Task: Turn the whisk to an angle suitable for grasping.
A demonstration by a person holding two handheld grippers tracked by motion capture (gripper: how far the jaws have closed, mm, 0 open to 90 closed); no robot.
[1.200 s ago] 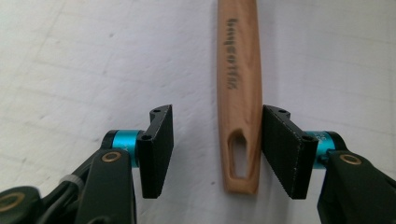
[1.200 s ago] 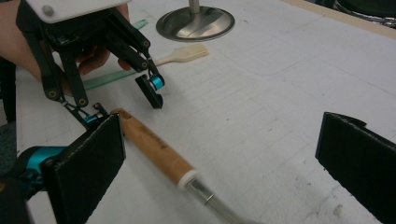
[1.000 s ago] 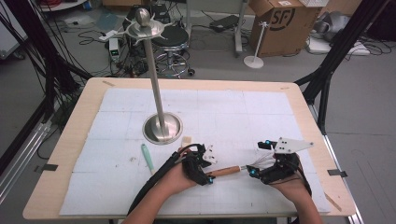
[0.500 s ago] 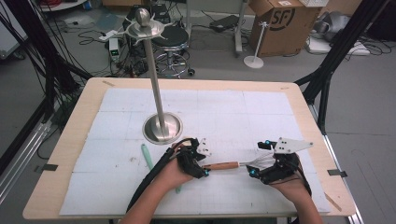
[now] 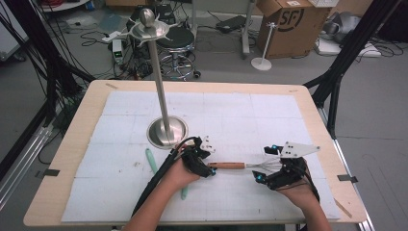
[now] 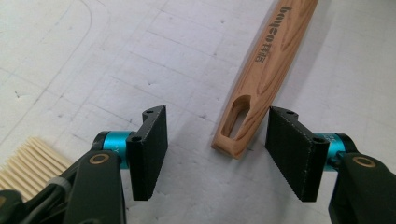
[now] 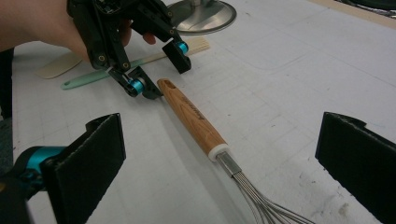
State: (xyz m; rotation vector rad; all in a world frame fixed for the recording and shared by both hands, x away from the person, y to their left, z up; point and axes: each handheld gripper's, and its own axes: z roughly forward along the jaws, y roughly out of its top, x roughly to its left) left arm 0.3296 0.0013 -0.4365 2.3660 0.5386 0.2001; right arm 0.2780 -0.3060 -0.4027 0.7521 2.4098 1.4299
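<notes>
A whisk lies flat on the white mat, its wooden handle (image 5: 229, 165) pointing left and its wires (image 5: 262, 166) pointing right. My left gripper (image 5: 210, 165) is open around the handle's slotted end (image 6: 236, 135). The jaws stand apart on either side of that end and do not touch it. My right gripper (image 5: 266, 163) is open too, wide, low over the wire end (image 7: 261, 200), with the handle (image 7: 194, 116) running away from it towards the left gripper (image 7: 159, 74).
A steel stand with a round base (image 5: 166, 131) and tall pole rises just behind the left hand. A brush with a mint-green handle (image 5: 151, 160) and cream bristles (image 6: 28, 158) lies by the left hand. A cream spatula (image 7: 58, 67) is beside it.
My left gripper has shifted a little to the left and away from me along the handle's end. The right gripper and the whisk have barely moved.
</notes>
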